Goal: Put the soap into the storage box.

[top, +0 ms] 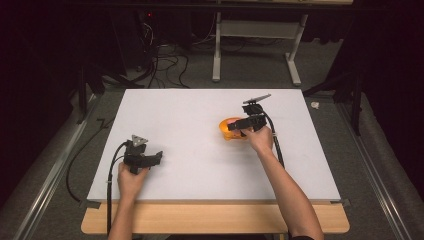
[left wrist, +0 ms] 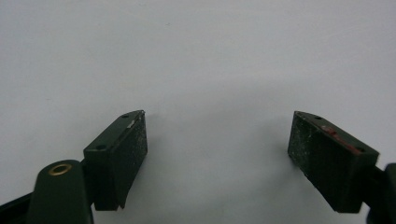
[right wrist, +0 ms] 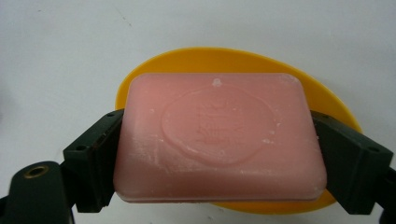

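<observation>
A pink bar of soap (right wrist: 219,137) with an embossed oval seal lies flat between the two black jaws of my right gripper (right wrist: 219,154), which press on its short ends. Under it sits an orange oval soap dish (right wrist: 224,58). From the high view the dish (top: 226,131) rests right of the table's middle, with my right gripper (top: 237,125) over it. My left gripper (top: 157,156) hovers near the front left of the table. Its jaws (left wrist: 217,140) stand wide apart over bare white surface, nothing between them.
The white tabletop (top: 200,165) lies on a wooden board (top: 215,220). Black cables (top: 112,170) trail from the grippers off the front. A white table frame (top: 255,45) and floor cables stand beyond the far edge.
</observation>
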Tool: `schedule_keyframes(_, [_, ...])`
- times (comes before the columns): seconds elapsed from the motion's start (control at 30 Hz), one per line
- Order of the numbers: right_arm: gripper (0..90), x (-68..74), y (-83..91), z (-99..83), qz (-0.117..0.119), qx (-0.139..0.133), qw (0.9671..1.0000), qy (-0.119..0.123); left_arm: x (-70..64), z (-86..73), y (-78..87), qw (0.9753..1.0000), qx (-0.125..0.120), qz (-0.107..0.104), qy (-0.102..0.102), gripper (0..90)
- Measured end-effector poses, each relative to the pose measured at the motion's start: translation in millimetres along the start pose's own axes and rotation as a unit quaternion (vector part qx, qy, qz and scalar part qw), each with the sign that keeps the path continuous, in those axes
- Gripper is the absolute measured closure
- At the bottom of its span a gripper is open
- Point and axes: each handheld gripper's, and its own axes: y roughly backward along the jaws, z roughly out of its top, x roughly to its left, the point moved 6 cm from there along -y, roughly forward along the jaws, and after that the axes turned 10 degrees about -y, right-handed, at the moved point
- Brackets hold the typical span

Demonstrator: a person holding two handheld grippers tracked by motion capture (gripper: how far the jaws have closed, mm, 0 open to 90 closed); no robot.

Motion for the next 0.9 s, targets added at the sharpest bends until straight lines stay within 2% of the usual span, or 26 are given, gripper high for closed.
schedule_keyframes(0.67, [13.2,-0.7,-7.5,-0.5,-0.007,0.007,0.9998,-0.018,-0.3,0.0,0.1,1.0,0.001,0.004,-0.002,19.7])
schedule_keyframes(0.9, [12.5,1.6,-6.3,2.1,-0.005,-0.008,0.9997,-0.025,-0.3,0.0,0.0,1.0,0.001,0.004,-0.002,19.5])
